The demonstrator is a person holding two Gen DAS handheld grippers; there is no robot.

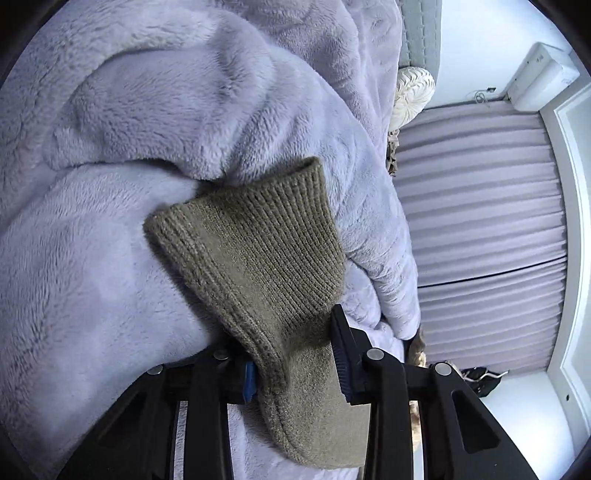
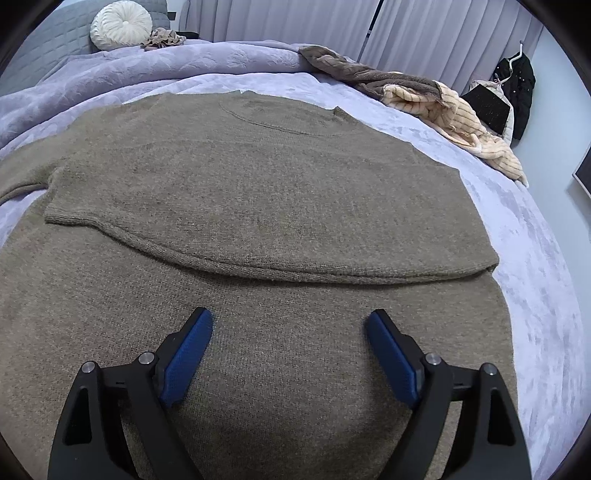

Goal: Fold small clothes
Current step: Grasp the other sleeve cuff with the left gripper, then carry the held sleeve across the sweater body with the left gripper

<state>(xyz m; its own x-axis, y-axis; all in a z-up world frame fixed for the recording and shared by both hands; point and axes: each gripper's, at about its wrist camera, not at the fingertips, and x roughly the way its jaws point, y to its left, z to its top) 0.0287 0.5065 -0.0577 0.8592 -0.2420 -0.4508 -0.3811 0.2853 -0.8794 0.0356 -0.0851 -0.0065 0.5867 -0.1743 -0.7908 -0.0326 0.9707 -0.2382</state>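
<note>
An olive-brown knit sweater [image 2: 258,192] lies spread flat on the lilac plush bed cover [image 2: 535,277], with one part folded across its middle. In the left wrist view its ribbed sleeve cuff [image 1: 258,251] sticks out forward over the rumpled cover [image 1: 110,258]. My left gripper [image 1: 295,369] is shut on that sleeve, and the knit fills the gap between the blue pads [image 1: 341,362]. My right gripper [image 2: 291,354] hovers just over the near part of the sweater. It is open wide, with nothing between its blue pads [image 2: 188,362].
A heap of brown and cream garments [image 2: 424,96] lies at the bed's far right edge. A round white cushion [image 2: 121,24] and a grey headboard [image 2: 44,48] are at the far left. Pleated curtains [image 2: 443,29] and dark clothes on a hanger [image 2: 517,85] stand behind.
</note>
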